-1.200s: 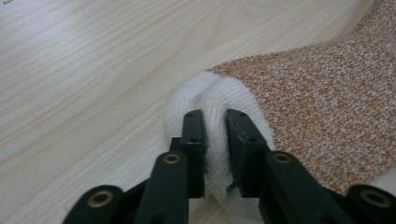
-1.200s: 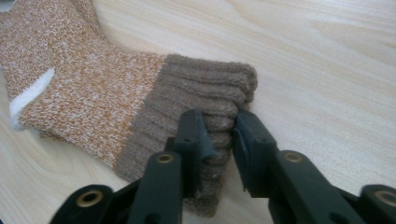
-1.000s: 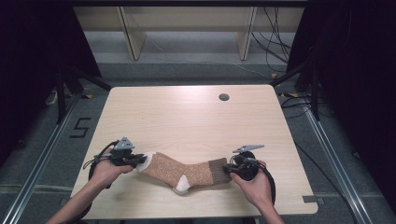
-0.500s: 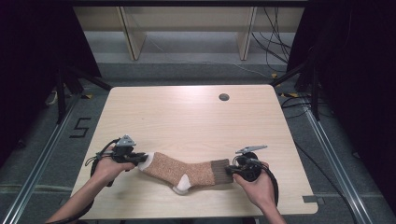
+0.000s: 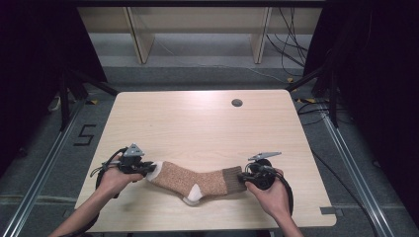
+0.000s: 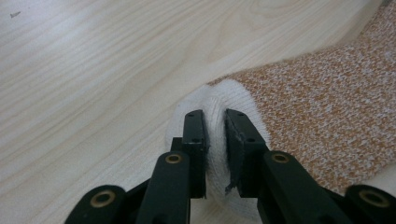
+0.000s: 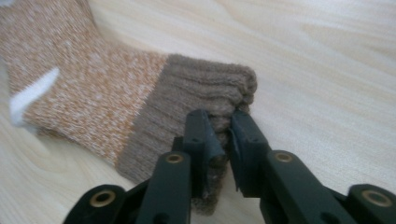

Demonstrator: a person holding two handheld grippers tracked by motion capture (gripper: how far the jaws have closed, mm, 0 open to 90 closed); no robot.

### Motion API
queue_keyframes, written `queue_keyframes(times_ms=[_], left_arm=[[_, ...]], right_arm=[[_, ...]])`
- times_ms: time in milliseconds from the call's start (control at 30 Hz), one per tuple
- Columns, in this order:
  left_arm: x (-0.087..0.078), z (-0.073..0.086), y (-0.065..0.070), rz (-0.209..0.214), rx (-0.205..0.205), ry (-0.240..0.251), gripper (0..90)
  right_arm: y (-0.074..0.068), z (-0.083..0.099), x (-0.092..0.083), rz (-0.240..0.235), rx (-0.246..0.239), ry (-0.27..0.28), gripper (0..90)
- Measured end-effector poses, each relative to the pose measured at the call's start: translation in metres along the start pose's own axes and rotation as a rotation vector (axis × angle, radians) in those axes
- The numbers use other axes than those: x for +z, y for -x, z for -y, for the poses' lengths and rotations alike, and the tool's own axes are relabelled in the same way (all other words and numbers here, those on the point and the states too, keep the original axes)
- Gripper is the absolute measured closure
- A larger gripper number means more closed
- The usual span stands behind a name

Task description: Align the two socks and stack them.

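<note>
We find one sock (image 5: 197,180) lying flat on the tabletop (image 5: 197,123), close to its near edge and roughly midway between the near left and near right corners. The sock is stretched lengthwise along that edge. Its body is mottled orange-brown knit, with a white toe at the left end, a white heel patch pointing toward the near edge, and a plain brown ribbed cuff at the right end.

We note the left gripper (image 5: 148,168) at the toe end, held in the person's left hand (image 5: 116,178), which enters from the near edge. In the left gripper view the white toe (image 6: 219,100) sits bunched between the two black jaws, and the pads pinch that fold of cloth. The jaws have just been easing apart, yet the fabric remains caught between them.

We note the right gripper (image 5: 243,177) at the cuff end, held in the person's right hand (image 5: 271,193). In the right gripper view the brown cuff (image 7: 205,93) is gathered between the jaws, which pinch its edge. These jaws have likewise just been opening somewhat, with the cuff between the pads.

The sock rests on the wood along its full length; we see no part of it lifted clear. A small dark round hole (image 5: 236,102) sits in the tabletop near the far edge, toward the far right corner, well apart from the sock.
</note>
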State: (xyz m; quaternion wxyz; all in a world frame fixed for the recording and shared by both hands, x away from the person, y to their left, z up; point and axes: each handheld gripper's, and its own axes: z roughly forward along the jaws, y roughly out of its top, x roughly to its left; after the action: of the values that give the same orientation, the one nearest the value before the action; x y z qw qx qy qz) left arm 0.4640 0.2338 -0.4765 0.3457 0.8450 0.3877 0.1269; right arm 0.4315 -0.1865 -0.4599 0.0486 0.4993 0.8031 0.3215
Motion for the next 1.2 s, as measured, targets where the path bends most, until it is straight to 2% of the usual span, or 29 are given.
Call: queue_keyframes(times_ms=[33,67,100,133,167,233,267,333,367,400,467,500,533,567,600,633,667,700,733,767,800,833,867,900,967,1000,1133,1167,1200], left_arm=[[0.001,0.001,0.000,0.001,-0.009,-0.001,76.3],[0.003,0.003,-0.002,0.008,-0.014,-0.007,75.4],[0.004,0.004,-0.002,0.009,-0.020,-0.006,74.4],[0.004,0.005,-0.003,0.011,-0.031,0.001,73.1],[0.004,0.006,-0.004,0.009,-0.030,0.000,70.8],[0.002,0.006,-0.005,-0.003,-0.041,0.021,61.7],[-0.001,0.005,-0.005,0.000,-0.047,0.034,54.5],[-0.006,0.005,-0.005,-0.006,-0.083,0.066,43.7],[-0.010,0.005,-0.005,-0.008,-0.076,0.069,38.8],[-0.013,0.006,-0.005,-0.012,-0.088,0.086,35.4],[-0.019,0.007,-0.004,-0.013,-0.105,0.102,30.6],[-0.021,0.008,-0.004,-0.018,-0.116,0.108,28.9],[-0.024,0.008,-0.003,-0.015,-0.134,0.109,26.8],[-0.026,0.009,-0.003,-0.026,-0.141,0.119,25.6],[-0.027,0.010,-0.003,-0.029,-0.148,0.126,25.2],[-0.029,0.010,-0.003,-0.029,-0.150,0.129,24.7],[-0.031,0.010,-0.002,-0.023,-0.159,0.140,24.5],[-0.031,0.009,-0.001,-0.024,-0.169,0.152,24.5],[-0.033,0.008,-0.001,-0.018,-0.163,0.144,24.4],[-0.032,0.008,0.001,-0.012,-0.174,0.163,24.3],[-0.033,0.006,0.001,-0.012,-0.167,0.161,24.2],[-0.033,0.005,0.001,-0.014,-0.163,0.158,24.2],[-0.032,0.004,0.002,-0.011,-0.159,0.165,24.2],[-0.031,0.002,0.003,-0.008,-0.163,0.168,24.0],[-0.031,0.001,0.002,-0.006,-0.151,0.155,23.8],[-0.030,0.001,0.002,-0.005,-0.149,0.150,23.8],[-0.028,0.003,0.003,-0.016,-0.159,0.163,22.4],[-0.028,0.003,0.003,-0.018,-0.160,0.165,22.3],[-0.029,0.003,0.002,-0.014,-0.154,0.155,22.2]], right_arm=[[-0.001,0.000,0.002,-0.001,0.017,-0.021,76.2],[0.002,0.001,0.004,0.001,-0.007,-0.009,74.9],[0.001,0.002,0.005,-0.005,0.028,-0.017,73.1],[0.005,0.002,0.006,0.001,-0.001,-0.008,71.2],[0.004,0.003,0.005,-0.001,0.024,-0.003,68.6],[0.006,0.004,0.004,0.006,0.024,0.006,60.9],[0.006,0.003,0.002,0.011,0.026,-0.008,56.8],[0.008,0.003,-0.001,0.011,0.040,0.013,51.7],[0.006,0.002,-0.003,0.009,0.069,0.012,50.0],[0.009,0.002,-0.002,0.026,0.041,0.062,48.6],[0.008,0.001,-0.007,0.036,0.056,0.040,47.1],[0.012,0.000,-0.006,0.034,0.021,0.072,46.7],[0.011,0.000,-0.006,0.037,0.031,0.087,46.4],[0.013,-0.001,-0.007,0.033,0.003,0.098,46.0],[0.014,-0.001,-0.007,0.042,0.000,0.121,45.7],[0.013,-0.002,-0.008,0.053,0.019,0.112,45.3],[0.013,-0.002,-0.009,0.025,0.027,0.103,45.1],[0.014,-0.002,-0.010,0.048,0.033,0.104,44.8],[0.016,-0.002,-0.009,0.064,0.009,0.105,44.3],[0.018,-0.002,-0.009,0.039,-0.010,0.115,43.9],[0.019,-0.002,-0.009,0.046,-0.010,0.114,43.8],[0.018,0.000,-0.009,0.039,0.020,0.109,43.5],[0.020,0.000,-0.010,0.052,0.003,0.110,43.2],[0.019,0.001,-0.011,0.063,0.024,0.096,43.1],[0.021,0.002,-0.010,0.047,0.014,0.141,43.0],[0.024,0.002,-0.011,0.012,0.008,0.146,42.8],[0.025,0.001,-0.014,0.003,0.005,0.163,42.7],[0.022,0.001,-0.017,0.044,0.036,0.137,42.7],[0.022,0.001,-0.017,0.050,0.030,0.136,42.7]])
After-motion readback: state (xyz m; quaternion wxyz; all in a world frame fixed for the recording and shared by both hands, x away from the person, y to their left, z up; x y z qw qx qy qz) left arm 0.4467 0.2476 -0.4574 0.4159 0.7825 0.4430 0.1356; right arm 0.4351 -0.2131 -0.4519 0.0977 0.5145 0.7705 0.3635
